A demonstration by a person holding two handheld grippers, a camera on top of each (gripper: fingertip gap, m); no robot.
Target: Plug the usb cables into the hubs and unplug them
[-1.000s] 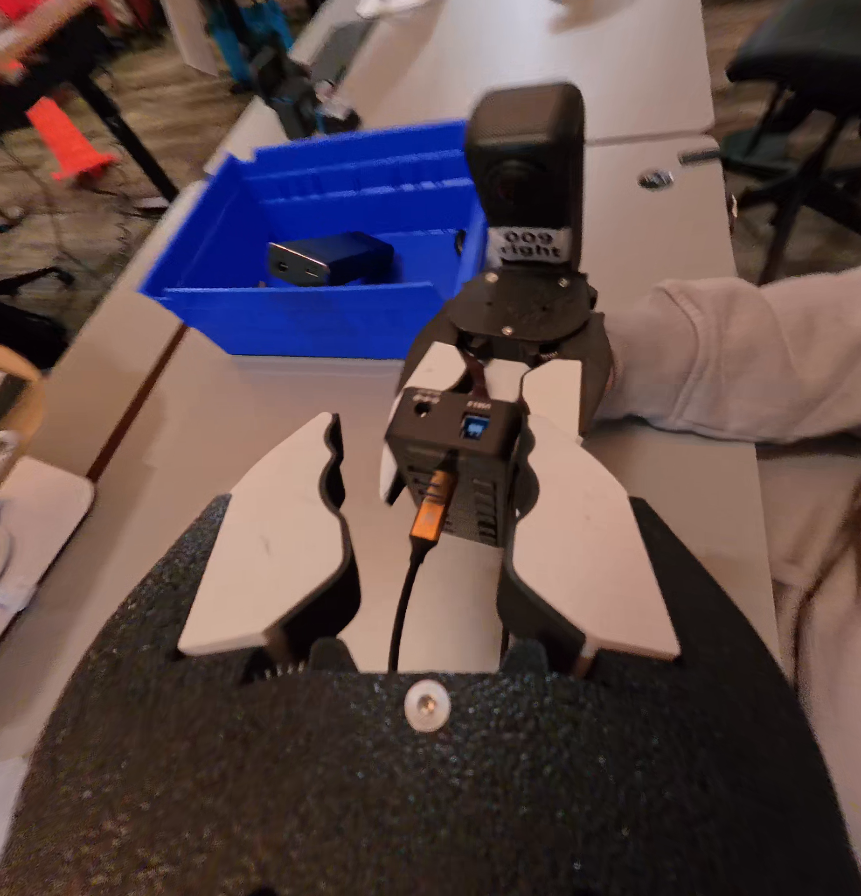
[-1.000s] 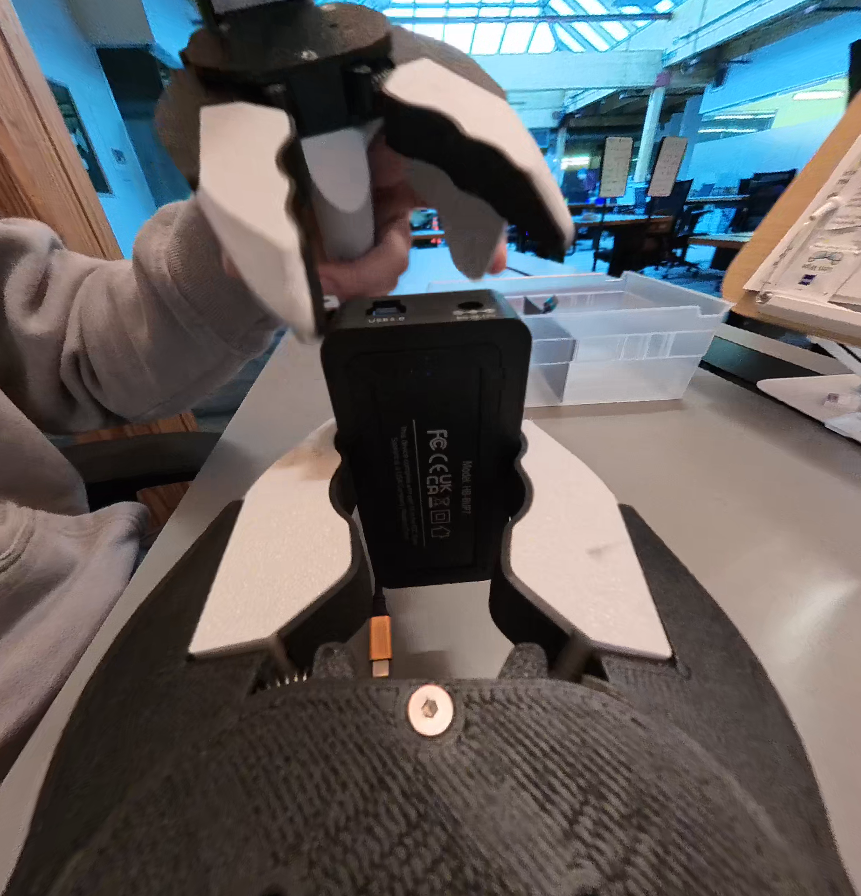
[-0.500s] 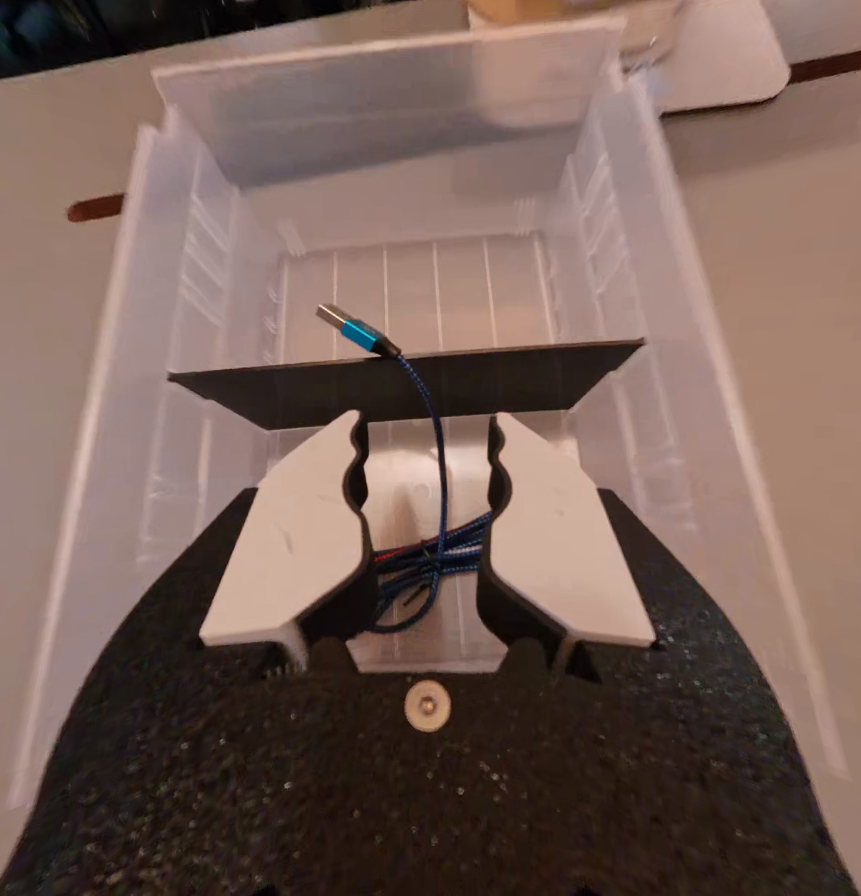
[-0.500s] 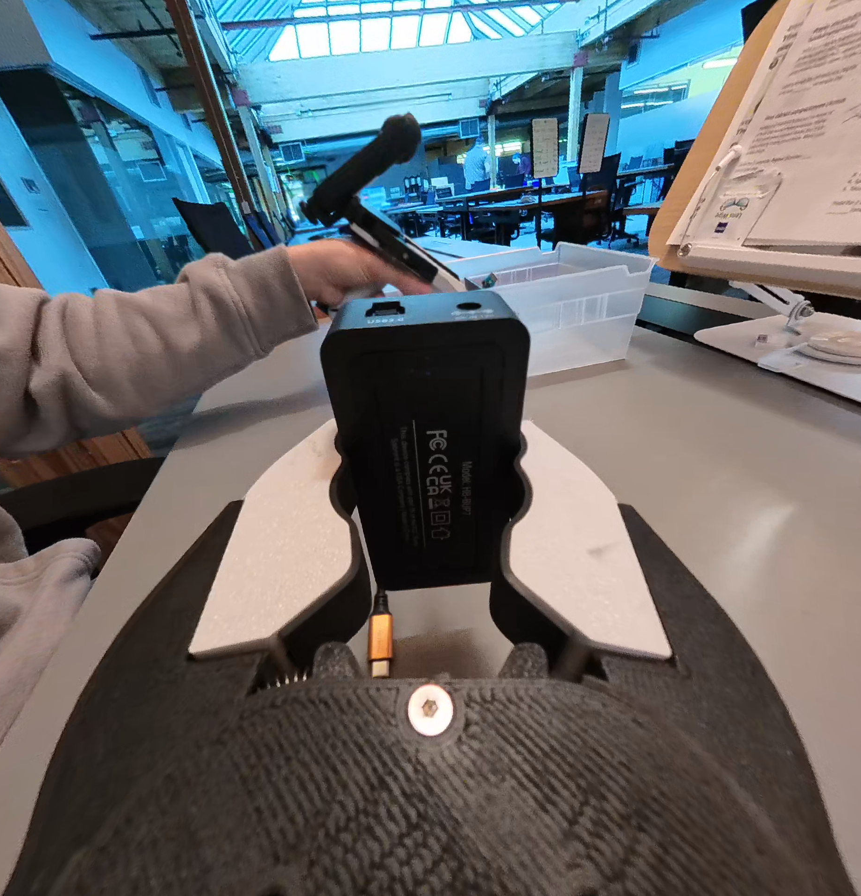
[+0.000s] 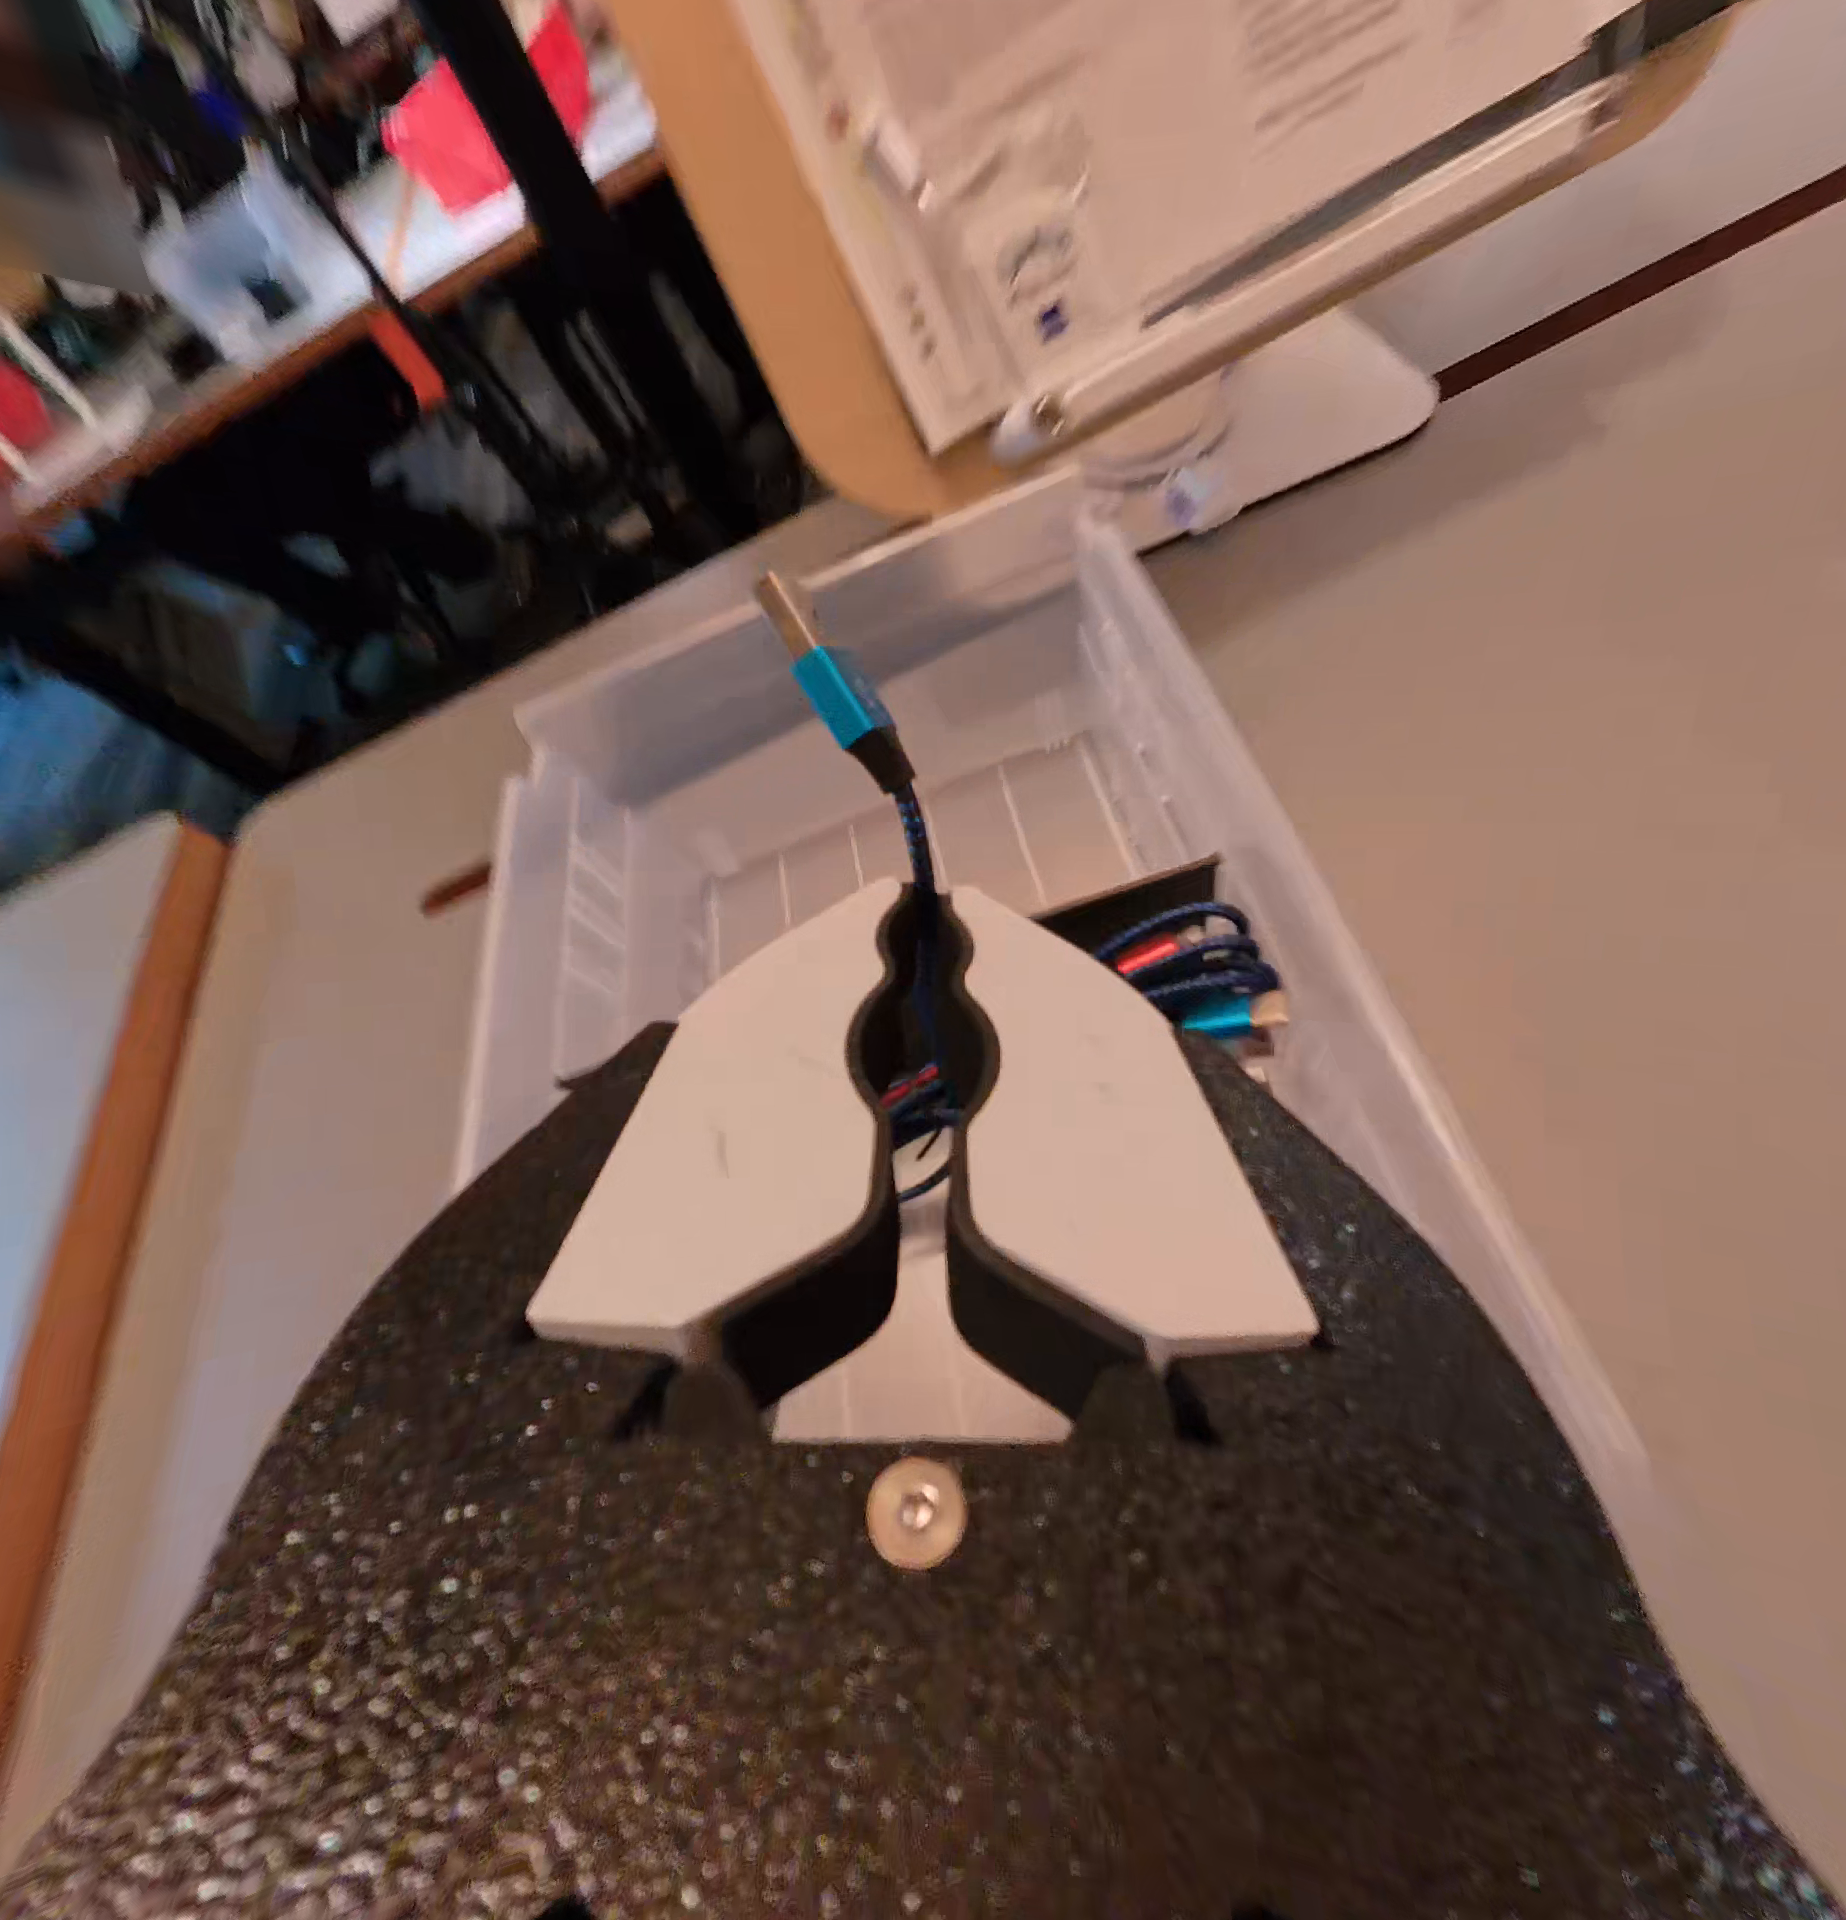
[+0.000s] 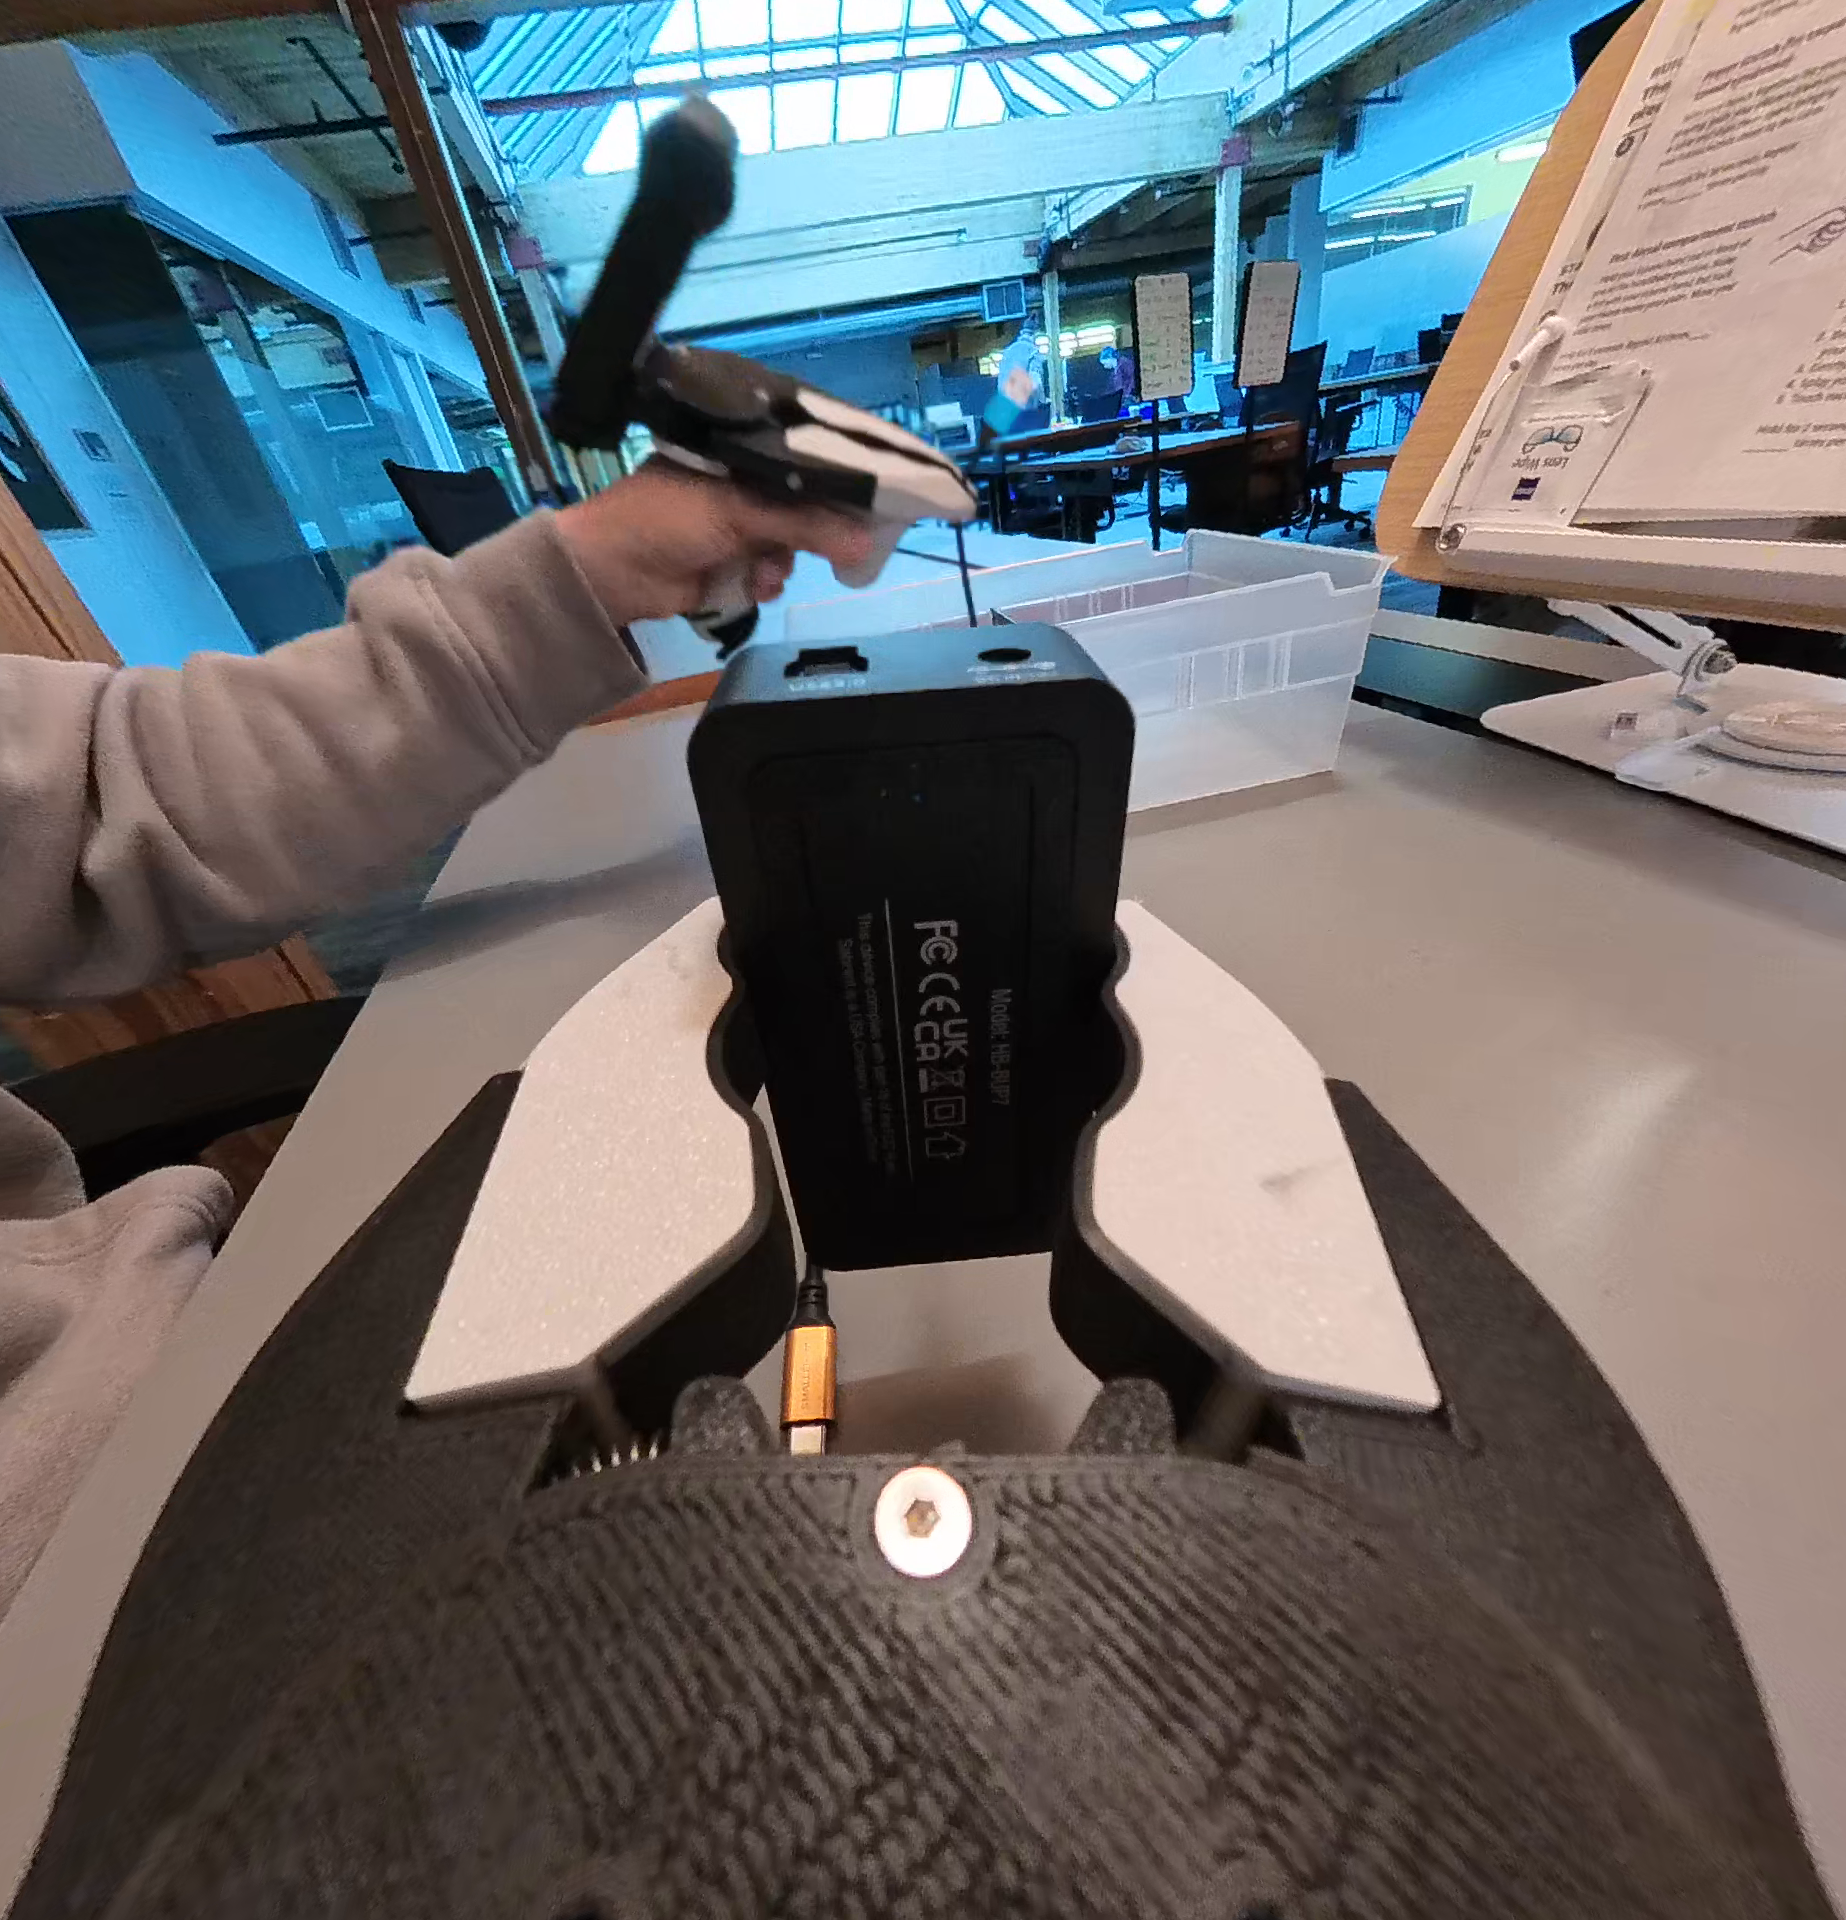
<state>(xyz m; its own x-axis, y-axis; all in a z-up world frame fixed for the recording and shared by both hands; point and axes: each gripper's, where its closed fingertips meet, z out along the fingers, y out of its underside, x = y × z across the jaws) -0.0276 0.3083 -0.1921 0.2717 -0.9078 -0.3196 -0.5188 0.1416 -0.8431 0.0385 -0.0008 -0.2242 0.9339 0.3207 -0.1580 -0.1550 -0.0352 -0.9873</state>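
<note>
We judge the task to be somewhere in the middle: one cable with an orange plug (image 6: 807, 1390) hangs from the underside of the hub (image 6: 908, 956), apparently seated in a port we cannot see, and a second cable is only now on its way toward that hub. Taking the left side first, our left gripper (image 5: 924, 906) has its two fingers pressed nearly together on the blue braided cable (image 5: 917, 852), pinching the cord a little behind its plug, so the blue plug (image 5: 834, 698) and its bare metal tip stand up free ahead of the fingertips. This gripper hangs above the clear bin (image 5: 1334, 997), which sits well beyond the hub on the grey table (image 6: 1521, 1039); more coiled cables (image 5: 1199, 977) lie in the bin's near compartment. Farther from the hub than the bin stands a tilted board with papers (image 6: 1667, 312). Moving right, our right gripper (image 6: 914, 966) is spread about as wide as the hub and clamps its two long sides, holding it upright above the table with its labelled back toward the camera. What is left, as far as we can judge, is carrying the blue plug to a free port, pushing it in, then pulling both cables out.
</note>
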